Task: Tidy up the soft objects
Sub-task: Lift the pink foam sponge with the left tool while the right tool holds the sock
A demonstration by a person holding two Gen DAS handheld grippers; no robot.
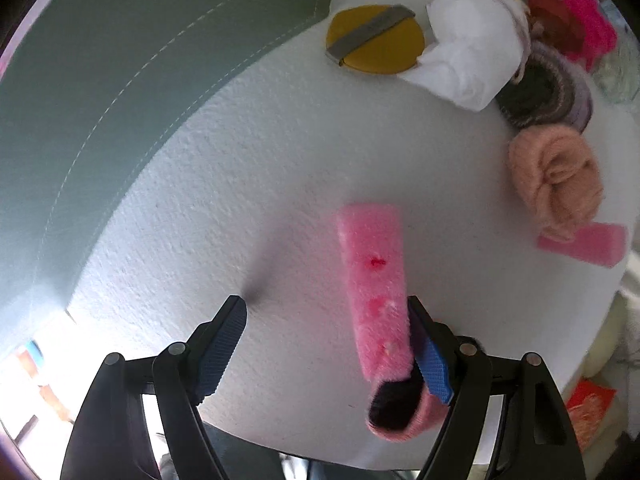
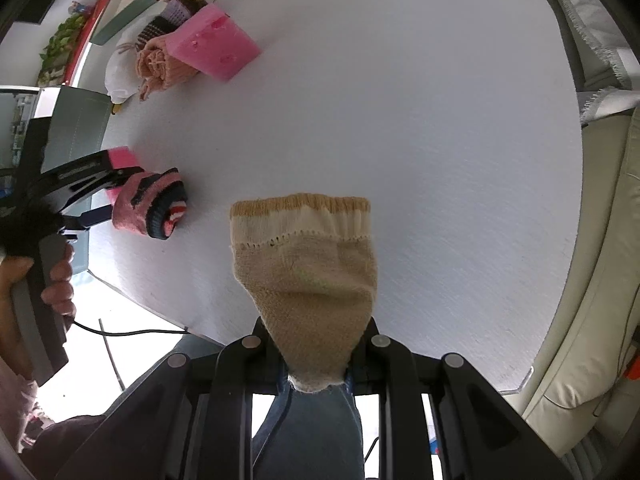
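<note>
1. Left gripper (image 1: 326, 344) hangs over the desk (image 1: 248, 184), jaws spread wide – a pink fuzzy sock (image 1: 376, 292) lies on the desk beside one pad, unpinched; probably just set down to sort.
2. Right gripper (image 2: 316, 364) is clamped tight on a beige knit sock (image 2: 308, 264), cuff dangling away from it – prob. next to place.
3. Far edge: rolled peach cloth (image 1: 556, 180), pink sponge block (image 2: 212, 42), white bundle (image 1: 468, 40), yellow disc (image 1: 374, 40) – well apart, nothing blocking.
</note>
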